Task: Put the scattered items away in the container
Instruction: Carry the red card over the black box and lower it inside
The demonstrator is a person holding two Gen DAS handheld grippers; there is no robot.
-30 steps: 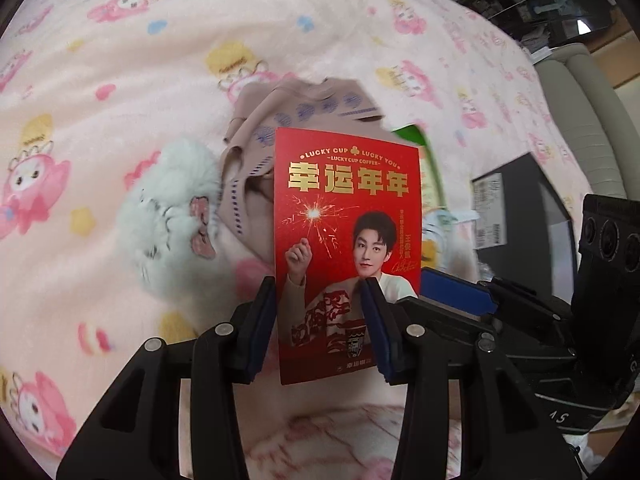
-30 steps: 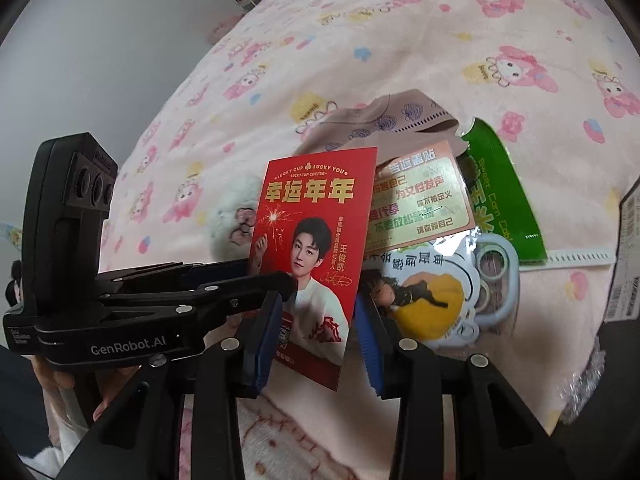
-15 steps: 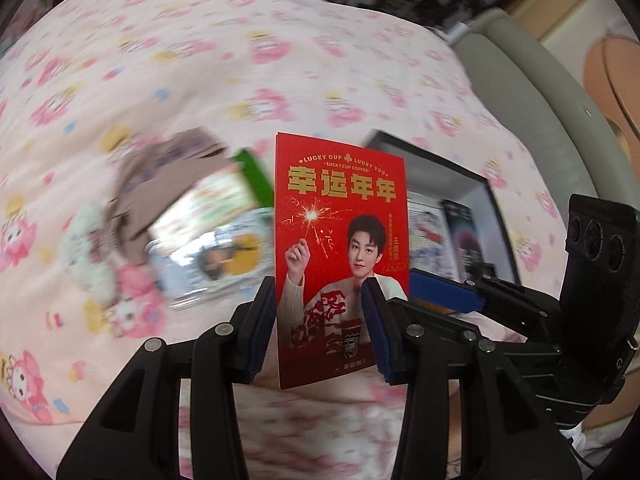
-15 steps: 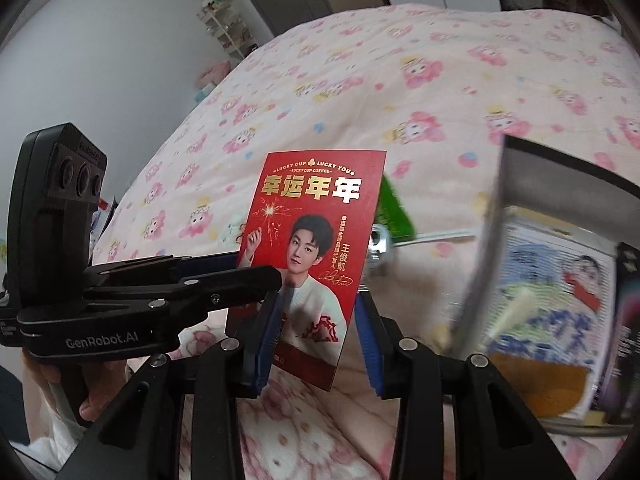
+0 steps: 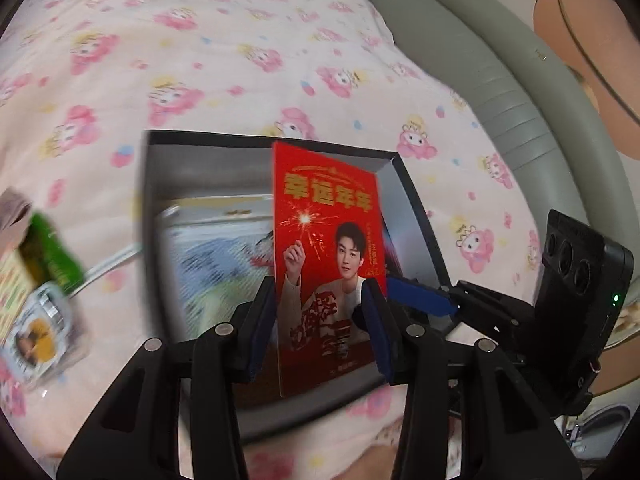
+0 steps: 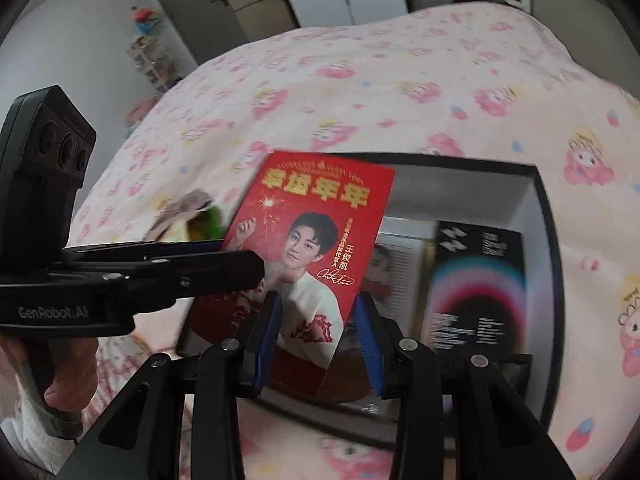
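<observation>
A red card [image 5: 328,216] printed with gold characters and a man's portrait stands between the blue pads of my left gripper [image 5: 318,286], which is shut on its side edges. My right gripper [image 6: 319,298] is shut on the same red card [image 6: 316,220], and one of its blue fingers [image 5: 420,300] comes in from the right. The left gripper's fingers [image 6: 224,268] meet the card's left edge. The card hangs over an open dark box [image 5: 150,200] on the pink blanket. In the box [image 6: 548,280] lie a printed sheet [image 5: 224,256] and a black packet with a rainbow arc [image 6: 476,280].
Left of the box lie a green packet [image 5: 48,252], a clear pouch with a round sticker [image 5: 36,328] and a beige cloth [image 6: 188,204]. A grey-green padded edge [image 5: 500,92] borders the bed on the right. A hand [image 6: 68,380] grips the left tool's handle.
Both grippers carried the red card together from above the scattered pile to above the open box. The pile slid to the left edge of the views; the grips did not change.
</observation>
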